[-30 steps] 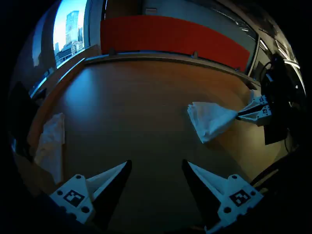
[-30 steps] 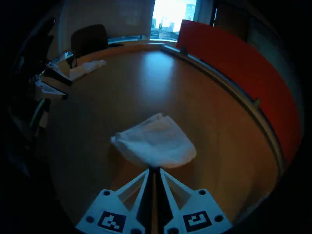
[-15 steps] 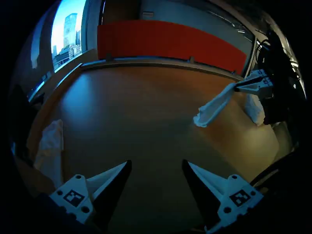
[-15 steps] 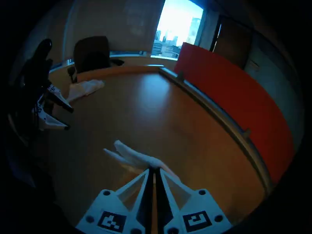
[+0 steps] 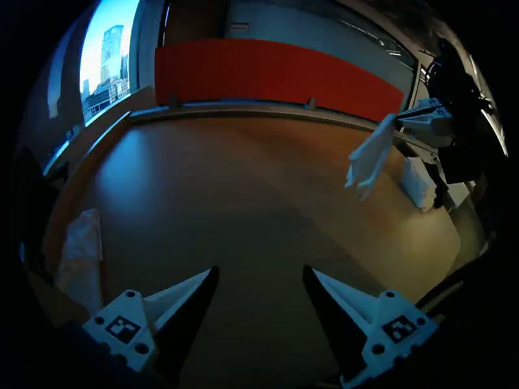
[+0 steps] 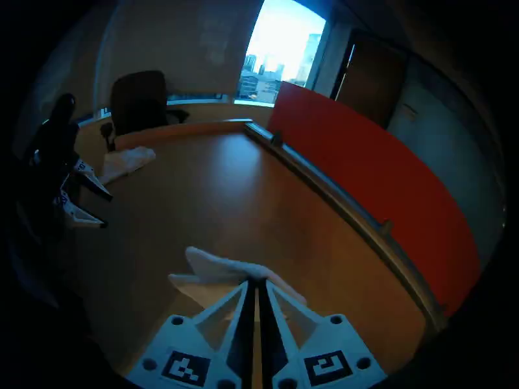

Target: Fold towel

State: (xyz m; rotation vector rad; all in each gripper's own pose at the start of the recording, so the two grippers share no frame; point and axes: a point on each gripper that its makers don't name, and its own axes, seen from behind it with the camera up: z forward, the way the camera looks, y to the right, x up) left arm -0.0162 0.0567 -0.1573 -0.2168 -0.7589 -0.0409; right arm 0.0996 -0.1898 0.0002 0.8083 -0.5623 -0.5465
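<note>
My right gripper (image 6: 255, 284) is shut on a white towel (image 6: 220, 271), whose cloth bunches just past the fingertips. In the left gripper view the same towel (image 5: 368, 159) hangs limp in the air from the right gripper (image 5: 405, 120), above the far right of the wooden table (image 5: 246, 188). My left gripper (image 5: 259, 272) stands open low over the table's near part, with nothing between its fingers. It also appears in the right gripper view, at the left, as the left gripper (image 6: 91, 204).
A crumpled white towel (image 5: 79, 249) lies at the table's left edge, seen too as the crumpled towel (image 6: 126, 162). A folded white cloth (image 5: 418, 185) sits at the far right. A red partition (image 5: 279, 71) lines the back edge. A dark chair (image 6: 139, 97) stands by the window.
The right gripper has lifted the towel off the table and carried it up and to the right; it now hangs instead of lying spread. The left gripper has stayed open and nearly still.
</note>
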